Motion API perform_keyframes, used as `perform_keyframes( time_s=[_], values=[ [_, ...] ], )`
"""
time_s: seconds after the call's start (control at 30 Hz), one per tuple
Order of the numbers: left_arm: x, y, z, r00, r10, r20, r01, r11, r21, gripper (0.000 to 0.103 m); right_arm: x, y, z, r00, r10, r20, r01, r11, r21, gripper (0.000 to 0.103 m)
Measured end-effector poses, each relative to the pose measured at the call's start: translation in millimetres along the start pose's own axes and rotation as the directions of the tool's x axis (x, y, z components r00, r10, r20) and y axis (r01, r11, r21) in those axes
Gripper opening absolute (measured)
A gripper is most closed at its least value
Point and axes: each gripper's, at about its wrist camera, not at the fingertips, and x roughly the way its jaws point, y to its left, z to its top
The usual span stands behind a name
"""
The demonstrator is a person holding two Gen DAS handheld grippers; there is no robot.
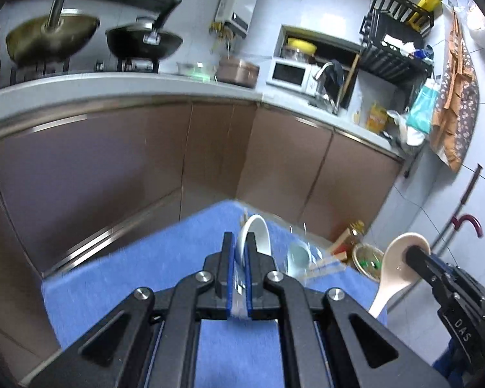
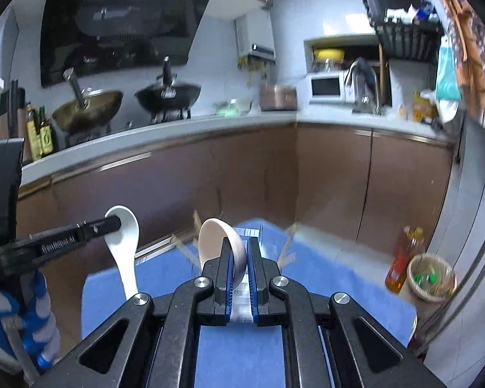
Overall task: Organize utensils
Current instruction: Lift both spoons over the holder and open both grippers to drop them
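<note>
My left gripper (image 1: 241, 239) is shut on a white ceramic spoon (image 1: 258, 231) and holds it in the air above the blue cloth (image 1: 145, 278). It also shows at the left of the right wrist view, as the left gripper (image 2: 113, 221) with its white spoon (image 2: 126, 242) hanging handle down. My right gripper (image 2: 241, 244) is shut on a pinkish ceramic spoon (image 2: 216, 237), bowl upward. In the left wrist view that right gripper (image 1: 415, 253) and its pinkish spoon (image 1: 396, 265) are at the right.
A pale bowl (image 1: 297, 257) and wooden chopsticks (image 1: 326, 263) lie blurred on the cloth's far side. Brown cabinets (image 1: 177, 161) and a counter with two woks stand beyond. A waste basket (image 2: 431, 276) and an oil bottle (image 2: 402, 258) stand on the floor at right.
</note>
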Motion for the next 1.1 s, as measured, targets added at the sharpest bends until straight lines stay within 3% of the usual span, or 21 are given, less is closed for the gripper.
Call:
perform_keyframes(
  time_s=[0.2, 0.5, 0.83, 0.97, 1.1],
  values=[
    [41.4, -14.2, 21.7, 0.994, 0.066, 0.089, -0.067, 0.998, 0.013, 0.005, 36.9, 1.6, 22.8, 0.995, -0.056, 0.084, 0.058, 0.998, -0.019, 0.008],
    [103.6, -24.1, 26.4, 0.976, 0.149, 0.158, -0.16, 0.986, 0.055, 0.005, 101.3, 1.8, 14.3, 0.99, -0.115, 0.086, 0.121, 0.991, -0.063, 0.008],
    [135.9, -19.1, 7.8, 0.972, 0.158, 0.174, -0.166, 0.986, 0.034, 0.005, 127.0, 3.7, -7.4, 0.989, -0.131, 0.068, 0.137, 0.986, -0.093, 0.009],
    [136.0, -15.0, -4.2, 0.972, 0.138, 0.189, -0.148, 0.988, 0.041, 0.008, 130.9, -0.6, -16.6, 0.992, -0.118, 0.043, 0.121, 0.991, -0.065, 0.014],
    [126.5, -12.1, -8.4, 0.977, 0.105, 0.186, -0.115, 0.993, 0.039, 0.019, 120.6, -5.1, -16.9, 0.993, -0.106, 0.042, 0.107, 0.994, -0.026, 0.022]
  ],
)
